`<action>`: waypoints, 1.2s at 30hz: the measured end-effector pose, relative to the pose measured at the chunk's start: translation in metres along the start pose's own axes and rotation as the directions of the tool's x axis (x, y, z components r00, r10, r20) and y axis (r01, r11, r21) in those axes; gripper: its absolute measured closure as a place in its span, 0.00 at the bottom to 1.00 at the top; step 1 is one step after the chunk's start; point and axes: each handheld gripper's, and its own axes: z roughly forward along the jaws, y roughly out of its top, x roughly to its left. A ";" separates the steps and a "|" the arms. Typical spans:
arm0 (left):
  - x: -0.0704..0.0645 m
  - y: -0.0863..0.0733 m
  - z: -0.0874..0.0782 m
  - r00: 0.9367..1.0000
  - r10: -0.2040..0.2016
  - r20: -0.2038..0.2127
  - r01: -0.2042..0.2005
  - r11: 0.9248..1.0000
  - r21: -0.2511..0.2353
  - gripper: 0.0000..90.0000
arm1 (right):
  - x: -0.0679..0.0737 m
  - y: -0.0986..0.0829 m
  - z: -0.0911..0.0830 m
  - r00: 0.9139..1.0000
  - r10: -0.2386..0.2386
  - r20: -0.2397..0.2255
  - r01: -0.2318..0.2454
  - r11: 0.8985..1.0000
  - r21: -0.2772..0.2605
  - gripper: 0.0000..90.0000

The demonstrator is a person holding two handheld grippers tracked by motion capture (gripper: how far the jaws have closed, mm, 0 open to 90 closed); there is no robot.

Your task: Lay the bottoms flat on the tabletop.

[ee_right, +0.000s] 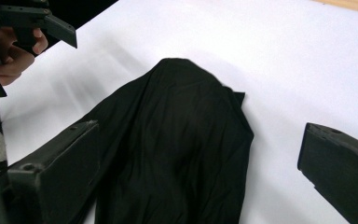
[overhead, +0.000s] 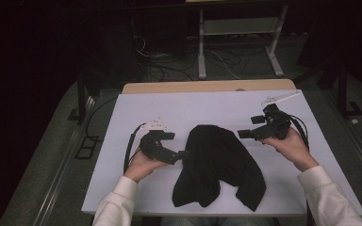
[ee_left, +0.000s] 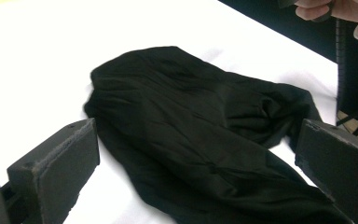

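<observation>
I am seeing both the left gripper [overhead: 181,154] and right gripper [overhead: 242,134] gaping wide, gripping nothing, flanking one crumpled black garment [overhead: 215,165] on the white table [overhead: 122,117].

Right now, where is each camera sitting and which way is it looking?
High view: above the person's side of the table, looking forward and down at the black cloth; both forearms, the left tool and the right tool show.
Left gripper view: rides on the left tool, looking across the cloth; its two open jaws show, plus the other hand.
Right gripper view: rides on the right tool, looking across the cloth toward the left hand.
All three share the black cloth.
</observation>
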 end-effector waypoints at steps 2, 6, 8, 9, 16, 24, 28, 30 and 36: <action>0.005 0.001 0.000 1.000 -0.004 -0.019 0.004 1.000 -0.008 0.00 | -0.002 0.003 0.002 1.000 0.003 0.002 -0.003 1.000 -0.005 0.00; 0.017 0.006 0.002 0.999 -0.019 -0.041 0.020 1.000 0.006 0.00 | -0.007 0.010 0.008 1.000 0.017 -0.001 -0.017 1.000 -0.013 0.00; 0.021 0.010 0.004 0.998 -0.028 -0.049 0.028 1.000 0.003 0.00 | -0.009 0.014 0.012 1.000 0.018 0.002 -0.018 1.000 -0.014 0.00; 0.024 0.012 0.005 0.998 -0.026 -0.053 0.026 1.000 0.004 0.00 | -0.010 0.016 0.013 1.000 0.020 0.003 -0.020 1.000 -0.016 0.00; 0.037 0.014 0.013 0.996 -0.051 -0.075 0.051 0.999 0.002 0.00 | -0.018 0.025 0.025 1.000 0.029 0.009 -0.029 0.999 -0.013 0.00; 0.051 0.003 0.027 0.988 -0.120 -0.097 0.126 0.991 0.053 0.00 | -0.026 0.022 0.042 0.999 0.033 0.008 -0.033 0.999 0.005 0.00; 0.054 -0.006 0.034 0.986 -0.146 -0.082 0.151 0.986 0.068 0.00 | -0.031 0.018 0.049 0.999 0.040 0.007 -0.040 0.999 -0.002 0.00; 0.055 -0.012 0.038 0.986 -0.156 -0.061 0.161 0.983 0.085 0.00 | -0.032 0.015 0.053 0.999 0.049 0.004 -0.049 0.999 -0.001 0.00; 0.054 -0.025 0.045 0.987 -0.157 -0.038 0.161 0.981 0.113 0.02 | -0.035 0.005 0.064 0.998 0.056 0.006 -0.056 0.998 0.023 0.00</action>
